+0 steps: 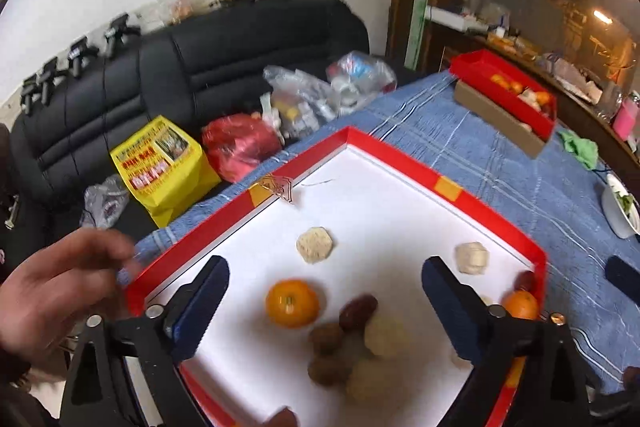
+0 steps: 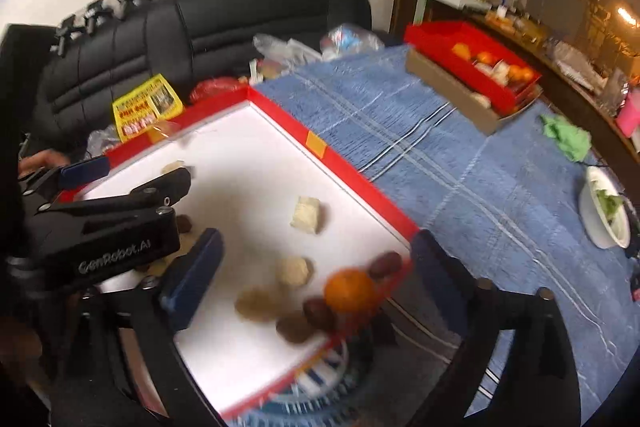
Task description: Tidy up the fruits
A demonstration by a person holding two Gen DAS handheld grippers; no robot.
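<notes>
Both my left gripper (image 1: pixel 324 311) and right gripper (image 2: pixel 316 287) hang wide open and empty over the white tray (image 1: pixel 400 195), where oranges (image 1: pixel 292 303), dates and nuts lie scattered, sorting barely begun.

Tray (image 2: pixel 360 183) near corner cut off, orange (image 2: pixel 350 290) blurred, far red box (image 1: pixel 520 99) contents indistinct

Both fisheye views are evenly lit and bright on the white tray floor (image 1: pixel 372 195) — warm lamps (image 2: pixel 626 15) glare at far right. Edges curve into black corners, and motion blur smears the fruit — worst in the right wrist view.
</notes>
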